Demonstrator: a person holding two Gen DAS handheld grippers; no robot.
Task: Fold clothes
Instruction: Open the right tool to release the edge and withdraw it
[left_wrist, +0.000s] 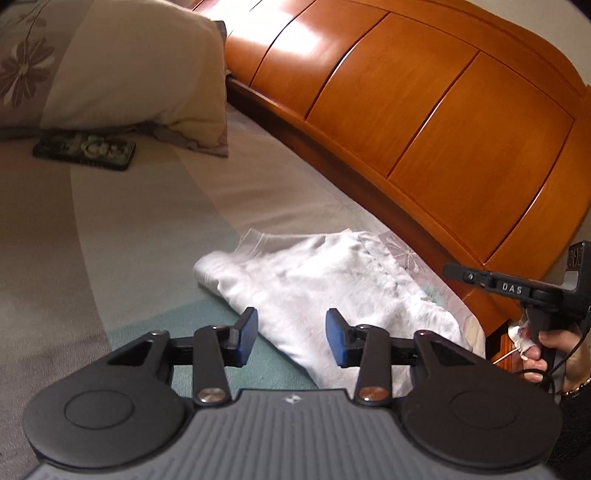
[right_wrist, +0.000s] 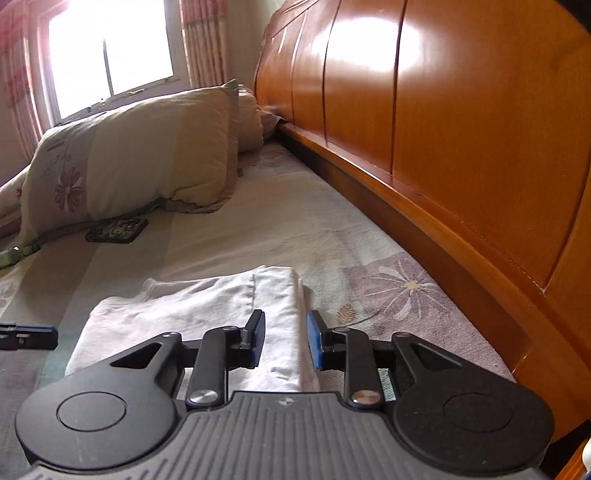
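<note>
The bed (right_wrist: 229, 236) fills both views, its striped floral cover running up to a glossy wooden headboard (right_wrist: 424, 110), with a cream flowered pillow (right_wrist: 147, 155) propped near a bright window (right_wrist: 110, 48). Beside the headboard lies the white garment (left_wrist: 314, 280), already gathered into a compact, layered rectangle with a folded hem edge showing; it looks close to finished, though the surface is rumpled and 1 long side bulges, so a last smoothing or a final fold may remain. Whether more clothes wait cannot be told, as none show here. The left gripper (left_wrist: 291, 338) hovers over the garment's near edge with its jaws spread and nothing between the blue pads. The right gripper (right_wrist: 286, 341) sits over the hem side, its jaws parted a little less, with cloth showing in the gap but neither pad pressing it; a hand (left_wrist: 546, 354) holds its grip. A small dark patterned phone (left_wrist: 85, 149) rests by the pillow, well apart from the work.
</note>
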